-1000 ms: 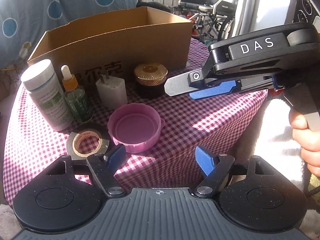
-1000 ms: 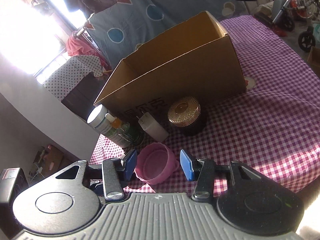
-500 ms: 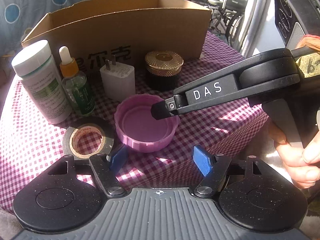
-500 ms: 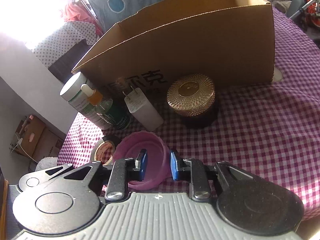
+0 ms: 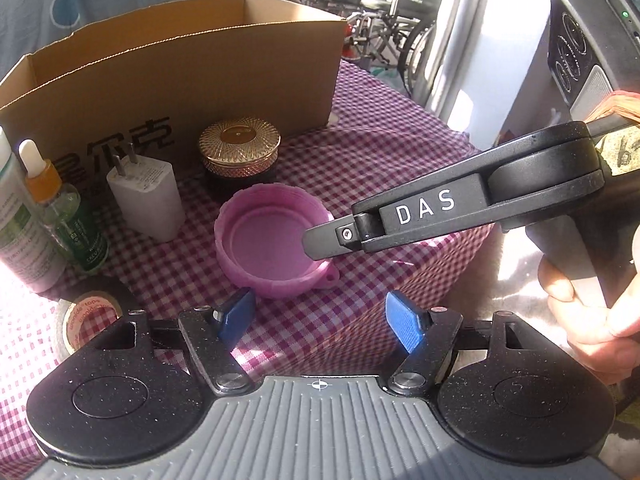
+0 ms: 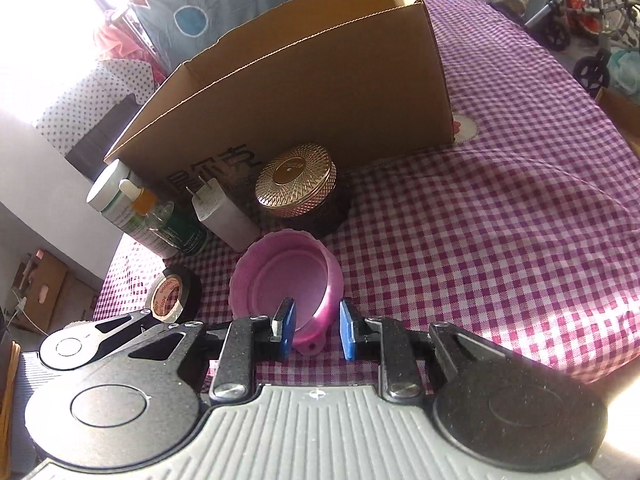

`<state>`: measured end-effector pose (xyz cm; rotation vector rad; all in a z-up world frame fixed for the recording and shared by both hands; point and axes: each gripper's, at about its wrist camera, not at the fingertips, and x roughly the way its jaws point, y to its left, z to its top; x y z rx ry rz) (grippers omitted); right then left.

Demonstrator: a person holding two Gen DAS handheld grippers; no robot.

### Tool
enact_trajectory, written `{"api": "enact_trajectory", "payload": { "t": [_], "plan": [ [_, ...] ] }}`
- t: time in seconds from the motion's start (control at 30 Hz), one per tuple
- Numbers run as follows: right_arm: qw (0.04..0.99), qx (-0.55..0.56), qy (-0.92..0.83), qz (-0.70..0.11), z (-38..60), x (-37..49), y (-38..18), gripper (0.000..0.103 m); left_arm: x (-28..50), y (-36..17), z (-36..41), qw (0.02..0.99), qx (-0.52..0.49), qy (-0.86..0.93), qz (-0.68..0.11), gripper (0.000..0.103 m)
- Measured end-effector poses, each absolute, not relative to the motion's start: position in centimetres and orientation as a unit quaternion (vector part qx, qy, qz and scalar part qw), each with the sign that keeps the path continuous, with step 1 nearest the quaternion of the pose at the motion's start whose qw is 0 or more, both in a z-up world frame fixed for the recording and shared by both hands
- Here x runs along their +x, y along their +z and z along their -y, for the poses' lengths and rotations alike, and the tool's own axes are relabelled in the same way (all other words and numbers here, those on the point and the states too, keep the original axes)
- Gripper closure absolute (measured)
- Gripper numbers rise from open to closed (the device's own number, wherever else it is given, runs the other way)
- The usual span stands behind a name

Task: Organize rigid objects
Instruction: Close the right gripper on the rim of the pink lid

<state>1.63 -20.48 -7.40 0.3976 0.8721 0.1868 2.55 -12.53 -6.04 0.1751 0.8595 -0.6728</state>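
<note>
A second ago the right gripper [image 6: 314,330] hung open short of the round pink plastic lid [image 6: 286,284], a blue pad on either side of it. Now one pad sits inside the rim and one outside, pinching the near wall; the jaws closed within that second and have since held. The lid is tilted, its near edge raised off the purple-and-white checked tablecloth [image 6: 480,240]. It was lying flat before. The left gripper [image 5: 320,324] has changed little in its opening: it is spread wide with nothing between its pads, hovering just in front of the lid, and it has drifted closer to the things on the table.

From left to right in the left wrist view stand a white bottle with a green label [image 5: 18,224], a clear green dropper bottle with an orange collar [image 5: 60,216], a white plug-in charger [image 5: 146,196], a dark jar with a gold ribbed top [image 5: 239,152] and the lid, with a roll of black tape [image 5: 86,320] at the lower left. The brown open cardboard box [image 5: 200,76] stands behind the row.

Only the left wrist view shows the right gripper's black arm marked DAS reaching into the lid, and the person's hand [image 5: 592,320] on its handle. Only the right wrist view shows both pads closing on the rim and the lid's small loop tab [image 6: 310,346] hanging between them.
</note>
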Motion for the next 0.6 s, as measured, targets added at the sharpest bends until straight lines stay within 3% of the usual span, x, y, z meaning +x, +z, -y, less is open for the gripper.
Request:
{"api": "enact_trajectory", "payload": {
  "t": [0.2,0.6],
  "plan": [
    [0.885,0.199,0.09,-0.412,21.2,1.6,-6.6,0.077,2.7,-5.7,12.0,0.859,0.092,-0.304,-0.4,0.017],
    [0.881,0.208,0.092,-0.415,20.8,2.8,-7.2,0.077,4.2,-6.0,12.7,0.866,0.098,-0.283,-0.4,0.018]
  ]
}}
